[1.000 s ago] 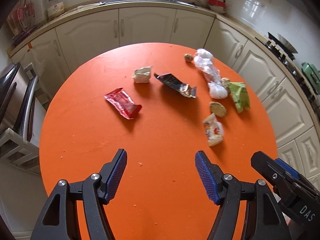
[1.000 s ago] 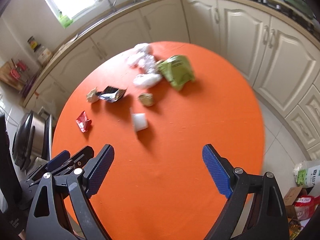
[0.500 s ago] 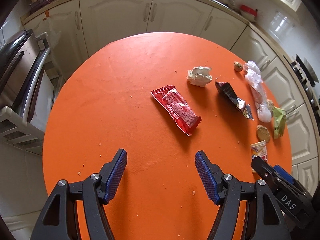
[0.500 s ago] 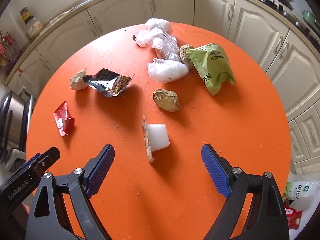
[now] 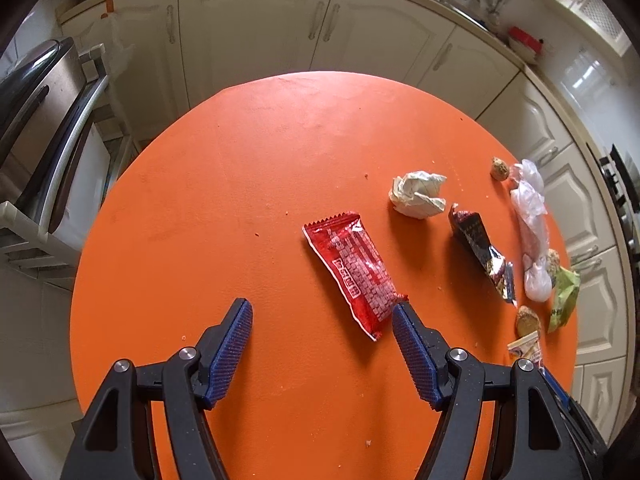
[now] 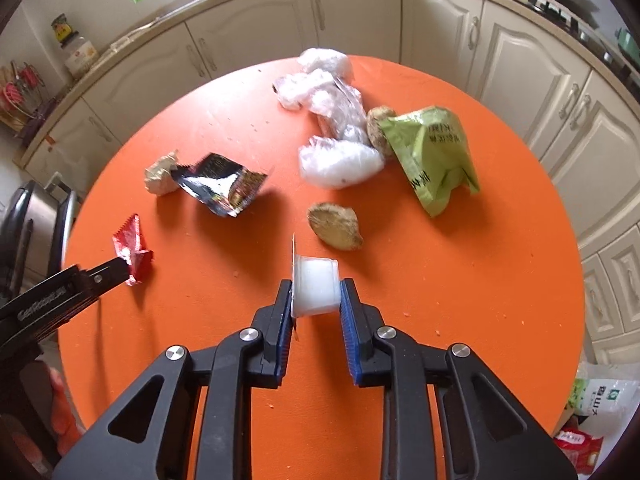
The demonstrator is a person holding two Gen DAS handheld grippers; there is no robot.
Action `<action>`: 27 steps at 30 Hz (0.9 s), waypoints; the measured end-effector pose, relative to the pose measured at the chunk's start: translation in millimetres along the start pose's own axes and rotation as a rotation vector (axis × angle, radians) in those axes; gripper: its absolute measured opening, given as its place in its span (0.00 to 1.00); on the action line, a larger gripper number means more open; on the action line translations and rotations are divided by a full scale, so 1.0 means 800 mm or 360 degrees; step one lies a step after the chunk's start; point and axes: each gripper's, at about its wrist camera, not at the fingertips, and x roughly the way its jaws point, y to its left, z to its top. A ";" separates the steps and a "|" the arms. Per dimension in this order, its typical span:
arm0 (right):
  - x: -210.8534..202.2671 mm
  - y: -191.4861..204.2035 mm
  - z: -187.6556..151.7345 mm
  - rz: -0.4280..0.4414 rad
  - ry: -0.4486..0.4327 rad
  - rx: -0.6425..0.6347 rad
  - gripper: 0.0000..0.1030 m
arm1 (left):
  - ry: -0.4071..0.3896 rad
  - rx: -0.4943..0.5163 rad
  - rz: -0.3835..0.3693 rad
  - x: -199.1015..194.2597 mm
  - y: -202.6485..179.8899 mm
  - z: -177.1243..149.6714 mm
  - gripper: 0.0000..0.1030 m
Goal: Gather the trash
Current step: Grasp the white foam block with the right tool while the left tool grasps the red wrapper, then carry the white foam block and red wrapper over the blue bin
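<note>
Right hand-held gripper (image 6: 316, 300) clamped the small white plastic cup (image 6: 315, 289) near a brown husk (image 6: 335, 225); left hand-held gripper (image 5: 322, 334) gaped beside the flat red foil wrapper (image 5: 354, 271).

My worktop (image 5: 224, 184) is showing plain bright orange. On it, the snack wrapper (image 5: 354, 270) is glowing red with a white brick-like print, and the crumpled paper (image 5: 418, 194) is looking cream. The torn foil packet (image 6: 220, 188) is showing black with silver and gold patches. The snack bag (image 6: 434, 156) is showing light green with dark lettering, and the plastic bags (image 6: 332, 120) are looking cloudy white. The little cup (image 6: 315, 288) is showing milky white between the ribbed blue pads (image 6: 349, 320) of my black right hand-held gripper (image 6: 315, 304); my left hand-held gripper (image 5: 322, 344) is wearing the same blue and black.
</note>
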 end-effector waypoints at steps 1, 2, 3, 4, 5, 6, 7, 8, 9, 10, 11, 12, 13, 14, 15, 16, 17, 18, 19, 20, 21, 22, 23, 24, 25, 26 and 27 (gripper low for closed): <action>-0.002 0.000 0.003 0.0015 -0.0010 -0.0008 0.22 | -0.0006 -0.0010 0.0012 0.004 -0.004 0.004 0.66; -0.004 0.000 0.005 0.0022 -0.0023 -0.0013 0.22 | -0.0007 -0.0016 0.0025 0.007 -0.006 0.007 0.66; -0.005 -0.001 0.007 0.0027 -0.0034 -0.0013 0.22 | -0.0001 -0.0020 0.0032 0.011 -0.009 0.009 0.66; -0.005 -0.004 0.009 0.0045 -0.0041 -0.0013 0.22 | -0.0009 -0.0020 0.0046 0.014 -0.012 0.011 0.68; -0.003 -0.003 0.014 0.0061 -0.0040 -0.0014 0.22 | -0.0031 -0.0012 0.0059 0.015 -0.017 0.013 0.69; -0.004 -0.002 0.013 0.0078 -0.0039 -0.0013 0.22 | -0.0031 -0.0001 0.0083 0.020 -0.024 0.015 0.67; -0.002 -0.005 0.014 0.0089 -0.0039 -0.0012 0.22 | -0.0052 0.0028 0.0122 0.024 -0.030 0.017 0.66; -0.001 -0.004 0.015 0.0095 -0.0038 -0.0011 0.22 | -0.0077 0.0070 0.0161 0.027 -0.037 0.018 0.64; 0.001 -0.005 0.017 0.0104 -0.0034 -0.0005 0.22 | -0.0102 0.0100 0.0195 0.034 -0.046 0.017 0.59; 0.000 -0.006 0.016 0.0117 -0.0024 0.0004 0.22 | -0.0124 0.0127 0.0239 0.036 -0.051 0.016 0.55; 0.004 -0.006 0.017 0.0126 -0.0013 0.0011 0.22 | -0.0145 0.0152 0.0278 0.038 -0.056 0.015 0.42; 0.009 -0.006 0.019 0.0128 0.0000 0.0018 0.22 | -0.0158 0.0169 0.0285 0.039 -0.059 0.014 0.32; 0.011 -0.008 0.019 0.0131 0.0011 0.0028 0.22 | -0.0150 0.0171 0.0255 0.039 -0.059 0.014 0.29; 0.014 -0.010 0.020 0.0135 0.0016 0.0034 0.22 | -0.0143 0.0165 0.0239 0.039 -0.059 0.014 0.24; 0.015 -0.011 0.021 0.0139 0.0018 0.0040 0.22 | -0.0141 0.0162 0.0219 0.038 -0.058 0.014 0.20; 0.014 -0.011 0.021 0.0139 0.0015 0.0042 0.22 | -0.0147 0.0170 0.0197 0.035 -0.058 0.014 0.16; 0.013 -0.012 0.021 0.0136 0.0010 0.0041 0.22 | -0.0142 0.0183 0.0151 0.031 -0.058 0.013 0.08; 0.012 -0.012 0.021 0.0133 0.0005 0.0042 0.22 | -0.0111 0.0183 0.0109 0.029 -0.055 0.011 0.08; 0.010 -0.012 0.020 0.0133 -0.0001 0.0045 0.22 | -0.0084 0.0181 0.0057 0.028 -0.052 0.009 0.08; 0.008 -0.012 0.020 0.0133 -0.0006 0.0049 0.22 | -0.0077 0.0186 0.0043 0.025 -0.049 0.008 0.08; 0.005 -0.013 0.019 0.0130 -0.0012 0.0051 0.22 | -0.0081 0.0198 0.0052 0.023 -0.049 0.005 0.07; 0.002 -0.014 0.017 0.0127 -0.0019 0.0049 0.22 | -0.0088 0.0208 0.0058 0.022 -0.048 0.004 0.07; -0.001 -0.015 0.017 0.0121 -0.0026 0.0049 0.22 | -0.0092 0.0220 0.0051 0.020 -0.049 0.001 0.06; -0.004 -0.015 0.015 0.0117 -0.0032 0.0050 0.22 | -0.0092 0.0228 0.0038 0.018 -0.050 -0.001 0.06; -0.006 -0.015 0.014 0.0114 -0.0037 0.0051 0.22 | -0.0094 0.0233 0.0031 0.015 -0.051 -0.001 0.06; -0.009 -0.016 0.012 0.0112 -0.0038 0.0054 0.22 | -0.0104 0.0238 0.0030 0.013 -0.053 -0.003 0.05; -0.010 -0.016 0.011 0.0111 -0.0038 0.0055 0.22 | -0.0119 0.0246 0.0033 0.007 -0.053 -0.008 0.05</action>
